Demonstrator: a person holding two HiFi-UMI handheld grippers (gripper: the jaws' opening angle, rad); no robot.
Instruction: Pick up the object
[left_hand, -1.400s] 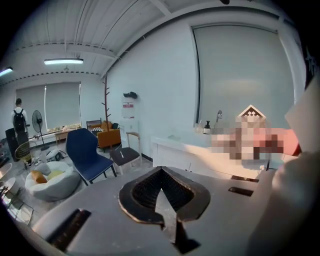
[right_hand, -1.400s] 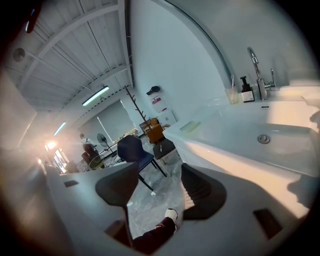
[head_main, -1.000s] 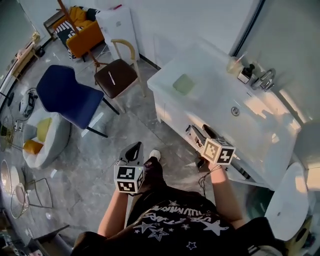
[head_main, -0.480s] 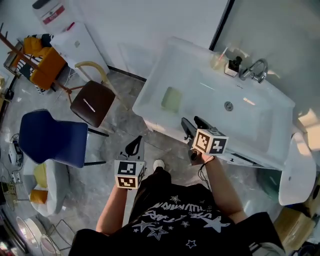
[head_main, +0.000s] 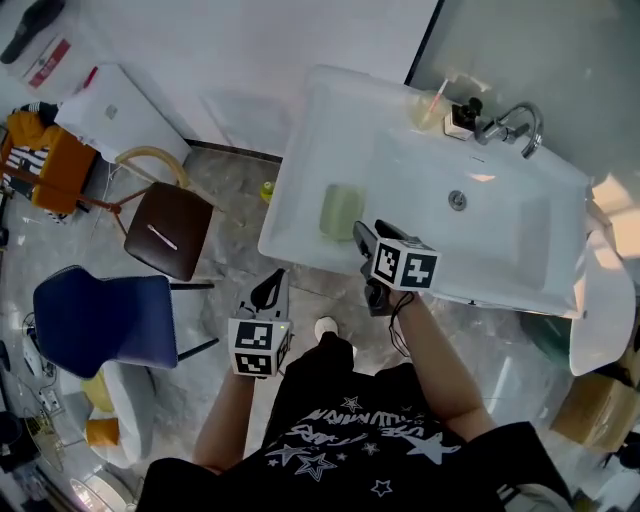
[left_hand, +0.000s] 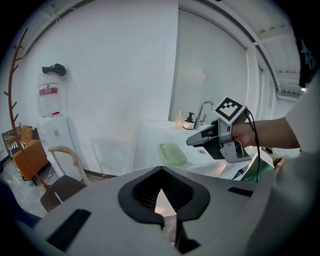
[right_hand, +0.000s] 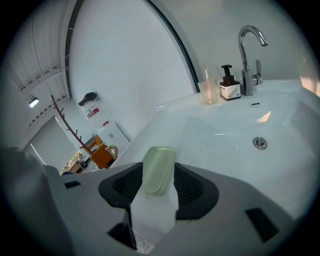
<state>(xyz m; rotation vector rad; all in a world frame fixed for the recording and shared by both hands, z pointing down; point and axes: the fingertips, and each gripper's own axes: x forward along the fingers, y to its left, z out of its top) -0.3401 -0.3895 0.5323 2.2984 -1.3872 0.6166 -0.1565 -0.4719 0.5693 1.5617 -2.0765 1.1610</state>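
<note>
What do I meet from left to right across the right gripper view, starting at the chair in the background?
orange chair → green dish → cup → bottle → faucet

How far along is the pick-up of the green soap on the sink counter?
Done: the right gripper is lined up with the soap. In hand: its jaws have just been closing, with the soap framed in the gap but the pads not on it. Left to do: grip and lift, since the soap lies flat on the counter. The left gripper hangs shut and empty over the floor.
</note>
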